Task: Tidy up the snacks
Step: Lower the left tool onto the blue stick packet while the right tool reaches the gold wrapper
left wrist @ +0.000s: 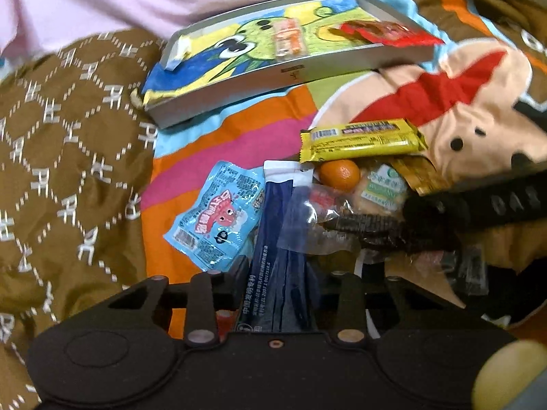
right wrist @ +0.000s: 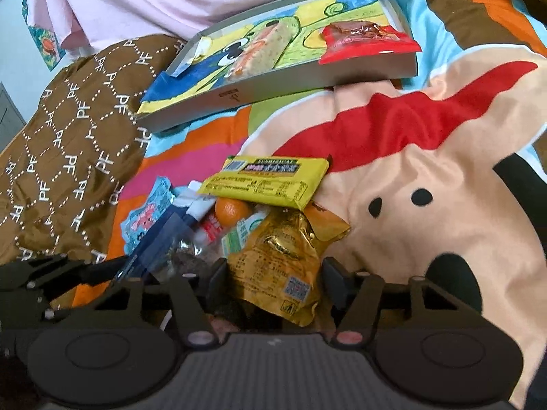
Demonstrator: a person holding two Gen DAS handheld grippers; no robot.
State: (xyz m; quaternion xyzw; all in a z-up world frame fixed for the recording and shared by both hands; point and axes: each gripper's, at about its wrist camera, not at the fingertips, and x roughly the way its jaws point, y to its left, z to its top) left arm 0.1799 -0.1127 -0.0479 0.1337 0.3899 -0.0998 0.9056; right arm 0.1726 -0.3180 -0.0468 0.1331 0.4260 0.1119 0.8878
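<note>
We are mid-pick: left hand-held gripper (left wrist: 278,273) narrowed on the dark blue sachet (left wrist: 277,246) at lower centre, right hand-held gripper (right wrist: 273,273) half-wide around the gold pouch (right wrist: 277,263), both bound for the tray (left wrist: 239,82) at top.

**Snacks heaped below the tray**

A yellow bar (right wrist: 270,181) is lying across the pile, resting over an orange (right wrist: 231,210). A gold pouch (right wrist: 280,259) is sitting crumpled below them, a navy sachet (left wrist: 280,256) beside a pale-blue packet (left wrist: 215,215). A red packet (right wrist: 365,39) is lying in the grey tray (right wrist: 239,94).
</note>
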